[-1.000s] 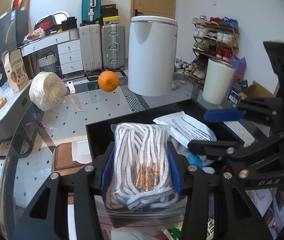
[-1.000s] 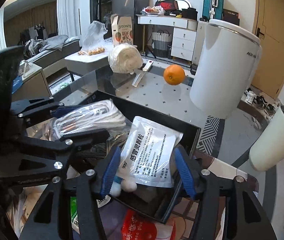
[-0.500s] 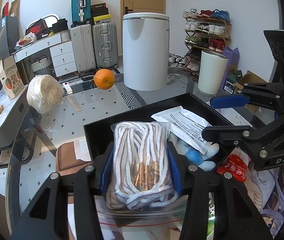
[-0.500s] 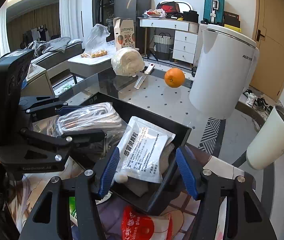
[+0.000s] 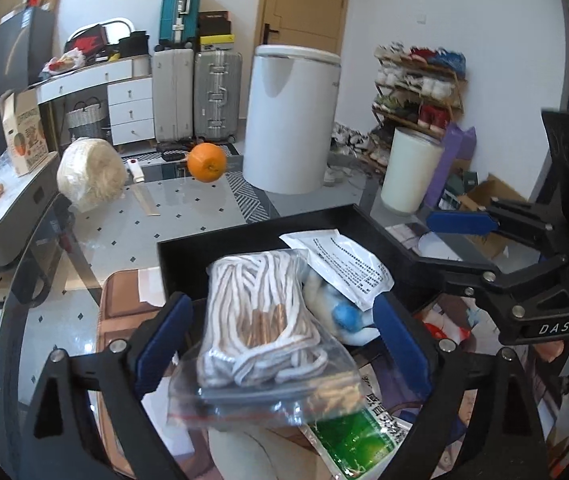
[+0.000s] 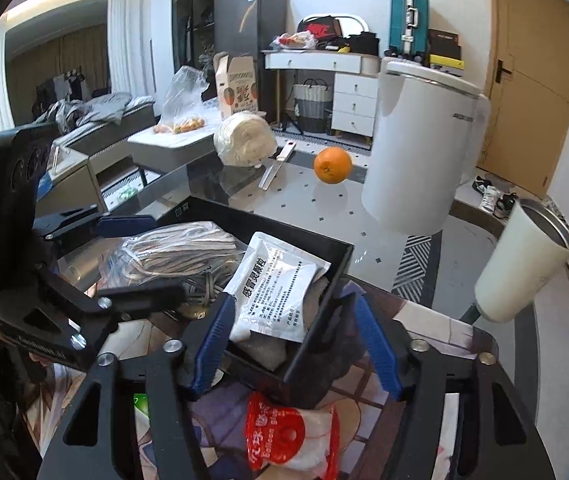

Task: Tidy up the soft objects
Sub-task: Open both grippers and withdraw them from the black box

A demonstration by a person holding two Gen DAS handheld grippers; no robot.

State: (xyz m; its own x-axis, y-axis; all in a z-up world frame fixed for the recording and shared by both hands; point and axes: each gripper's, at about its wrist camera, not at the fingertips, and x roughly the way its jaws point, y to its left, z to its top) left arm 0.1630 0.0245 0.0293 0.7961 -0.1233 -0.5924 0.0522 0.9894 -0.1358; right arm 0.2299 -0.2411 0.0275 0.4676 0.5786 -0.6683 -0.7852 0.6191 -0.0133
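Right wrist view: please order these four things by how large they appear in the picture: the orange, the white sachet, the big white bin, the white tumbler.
1. big white bin
2. white tumbler and white sachet: alike in apparent size, and the sachet lies nearer the camera, so I leave them unranked
3. orange

1. The black rectangular plastic tray [image 5: 188,256] is crowded by a clear zip bag of white rope [image 5: 260,320] and a white printed sachet [image 6: 276,280].
2. Beyond it, bare glass tabletop [image 6: 324,208] lies before the orange fruit [image 6: 332,165].

left gripper [image 5: 276,344] jaws just opened off bagged rope [image 5: 262,316]; right gripper [image 6: 296,340] jaws widened around white sachet [image 6: 276,284]
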